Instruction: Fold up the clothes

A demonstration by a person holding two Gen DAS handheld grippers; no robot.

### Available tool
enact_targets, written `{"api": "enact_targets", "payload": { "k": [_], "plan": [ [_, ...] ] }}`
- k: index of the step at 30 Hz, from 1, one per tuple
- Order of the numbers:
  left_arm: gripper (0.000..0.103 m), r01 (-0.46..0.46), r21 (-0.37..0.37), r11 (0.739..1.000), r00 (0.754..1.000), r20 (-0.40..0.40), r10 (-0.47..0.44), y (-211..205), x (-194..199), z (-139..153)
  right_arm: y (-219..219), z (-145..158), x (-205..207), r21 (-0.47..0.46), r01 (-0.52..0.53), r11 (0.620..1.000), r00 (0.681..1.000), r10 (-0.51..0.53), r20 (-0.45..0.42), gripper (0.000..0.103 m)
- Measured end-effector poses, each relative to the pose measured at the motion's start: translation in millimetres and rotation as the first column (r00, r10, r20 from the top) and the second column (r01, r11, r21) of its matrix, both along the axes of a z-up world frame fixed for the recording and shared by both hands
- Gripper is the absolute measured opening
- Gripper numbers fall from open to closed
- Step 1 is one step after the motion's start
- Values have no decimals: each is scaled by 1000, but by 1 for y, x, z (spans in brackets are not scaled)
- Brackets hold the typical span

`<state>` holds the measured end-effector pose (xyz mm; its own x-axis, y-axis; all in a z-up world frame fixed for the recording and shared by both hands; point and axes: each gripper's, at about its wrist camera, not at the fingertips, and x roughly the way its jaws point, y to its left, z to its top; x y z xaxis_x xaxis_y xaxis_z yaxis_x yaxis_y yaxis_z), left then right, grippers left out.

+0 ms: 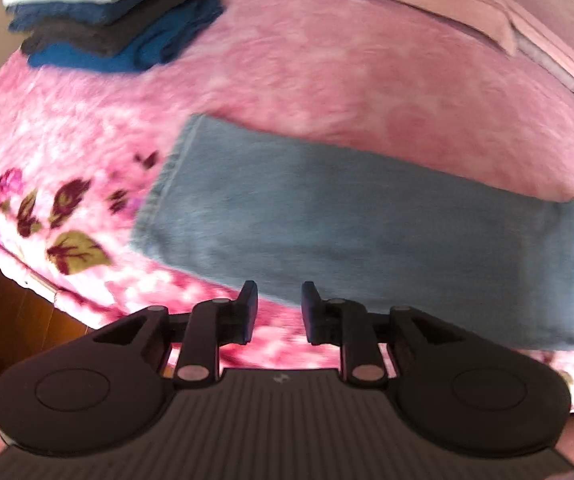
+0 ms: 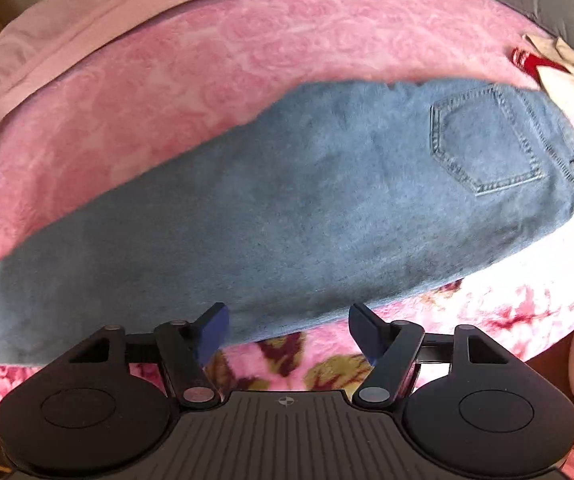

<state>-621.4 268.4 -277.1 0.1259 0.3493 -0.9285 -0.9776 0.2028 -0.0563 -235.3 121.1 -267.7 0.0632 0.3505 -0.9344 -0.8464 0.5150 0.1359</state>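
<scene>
1. The jeans [image 2: 287, 208] lie flat on the pink blanket [image 2: 247, 40], long axis running across in front of both claws: hem end toward the left, waist and back pocket [image 2: 487, 144] toward the right
2. The left claw [image 1: 277, 308] hangs just short of the near long edge, closer to the hem [image 1: 159, 184]; its fingers stand a little apart with nothing between them
3. The right claw [image 2: 287, 332] sits by the same near edge, further toward the waist; its fingers are spread wide and empty
4. So each claw is nearest its own end (left for the hem, right for the waist), and any lengthwise fold would turn on bringing one end over the other
5. The jeans look already doubled leg on leg, one pocket showing, cloth smooth and light blue, edges blurred
6. A pile [image 1: 115, 20] of folded dark and white clothes sits at the far left of the bed; loose red and cream cloth [image 2: 559, 80] lies beyond the waist
7. Whether the jeans are part-folded or laid out like this, I cannot tell
</scene>
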Motion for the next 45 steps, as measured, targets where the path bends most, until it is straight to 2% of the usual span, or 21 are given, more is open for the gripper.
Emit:
{"api": "enact_targets", "payload": {
  "k": [6, 12, 21, 27, 32, 45],
  "plan": [
    [26, -26, 67, 997, 1000, 10, 25, -41, 46, 47, -35, 33, 27, 9, -62, 998, 997, 62, 37, 70],
    [29, -42, 113, 993, 999, 7, 41, -109, 97, 78, -71, 65, 55, 16, -127, 992, 989, 125, 77, 70],
    [32, -42, 180, 983, 998, 55, 33, -218, 162, 122, -145, 106, 96, 54, -209, 977, 970, 200, 136, 70],
    [33, -86, 216, 973, 996, 57, 75, -265, 165, 143, -178, 125, 100, 71, -242, 968, 964, 231, 129, 70],
    [34, -86, 225, 970, 996, 51, 77, -291, 166, 150, -205, 141, 101, 88, -274, 958, 957, 263, 126, 70],
    [37, -65, 248, 967, 998, 25, 61, -331, 170, 162, -241, 144, 109, 96, -273, 957, 960, 265, 86, 70]
  ]
}}
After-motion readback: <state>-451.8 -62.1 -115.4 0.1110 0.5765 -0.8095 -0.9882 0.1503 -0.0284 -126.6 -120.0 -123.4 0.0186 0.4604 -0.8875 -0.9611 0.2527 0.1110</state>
